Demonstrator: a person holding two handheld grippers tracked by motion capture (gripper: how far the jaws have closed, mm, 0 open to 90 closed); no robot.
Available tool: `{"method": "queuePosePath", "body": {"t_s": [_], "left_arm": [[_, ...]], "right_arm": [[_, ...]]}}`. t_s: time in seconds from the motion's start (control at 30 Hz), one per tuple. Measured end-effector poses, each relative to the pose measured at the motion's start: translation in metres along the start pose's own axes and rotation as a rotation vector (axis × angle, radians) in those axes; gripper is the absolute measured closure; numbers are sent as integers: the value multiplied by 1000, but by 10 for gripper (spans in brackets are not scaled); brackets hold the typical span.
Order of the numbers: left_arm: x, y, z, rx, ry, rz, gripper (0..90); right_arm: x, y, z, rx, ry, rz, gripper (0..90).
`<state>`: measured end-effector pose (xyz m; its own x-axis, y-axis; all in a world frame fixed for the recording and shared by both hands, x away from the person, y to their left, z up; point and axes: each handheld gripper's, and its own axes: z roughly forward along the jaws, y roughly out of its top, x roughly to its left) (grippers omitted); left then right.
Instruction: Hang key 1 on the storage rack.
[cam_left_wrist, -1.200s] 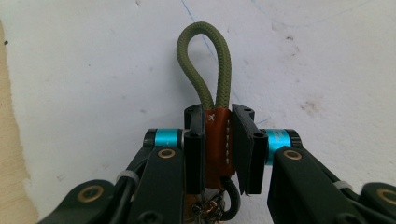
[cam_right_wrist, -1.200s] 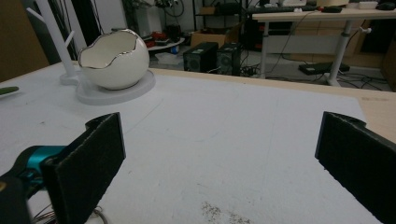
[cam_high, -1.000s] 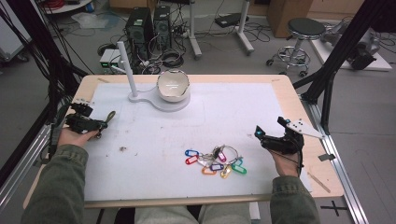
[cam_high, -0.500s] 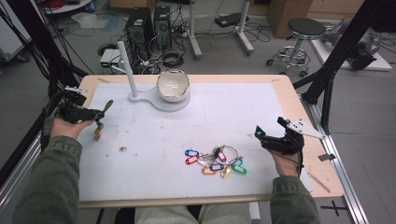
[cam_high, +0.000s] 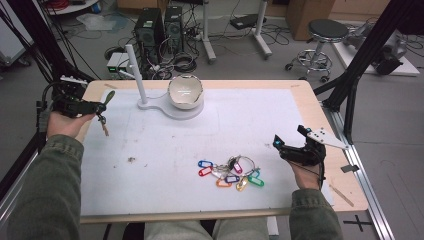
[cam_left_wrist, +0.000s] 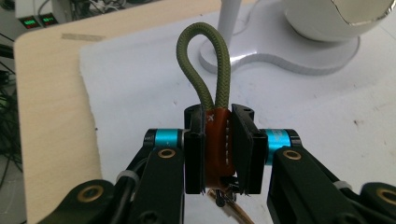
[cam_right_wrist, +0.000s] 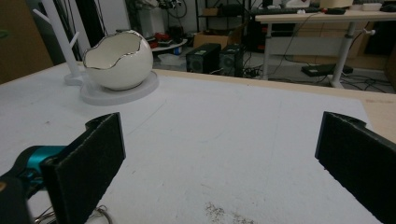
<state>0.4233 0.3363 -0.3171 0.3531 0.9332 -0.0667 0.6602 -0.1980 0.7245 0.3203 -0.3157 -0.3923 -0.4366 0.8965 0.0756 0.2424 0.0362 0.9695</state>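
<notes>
Keychain (cam_left_wrist: 217, 140), brown leather tab, olive cord loop (cam_left_wrist: 204, 60), white stitching

High view: overhead, looking forward and down, whole tabletop (cam_high: 165, 150).
Left gripper view: close, along its jaws.
Right gripper view: low, across tabletop.
Shared: eggshell bowl (cam_high: 185, 91) on white stand (cam_high: 150, 102).
</notes>
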Motion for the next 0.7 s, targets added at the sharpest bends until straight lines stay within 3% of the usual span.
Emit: {"method": "queuePosePath", "body": {"t_s": [0.23,0.7], "left_arm": [[-4,19,-1,-3,18,30,755],[2,60,-8,-38,44,33,755]], "right_arm": [[0,0,-1,4,-3,2,7],[0,-2,-1,16,-9,-11,7]]}}
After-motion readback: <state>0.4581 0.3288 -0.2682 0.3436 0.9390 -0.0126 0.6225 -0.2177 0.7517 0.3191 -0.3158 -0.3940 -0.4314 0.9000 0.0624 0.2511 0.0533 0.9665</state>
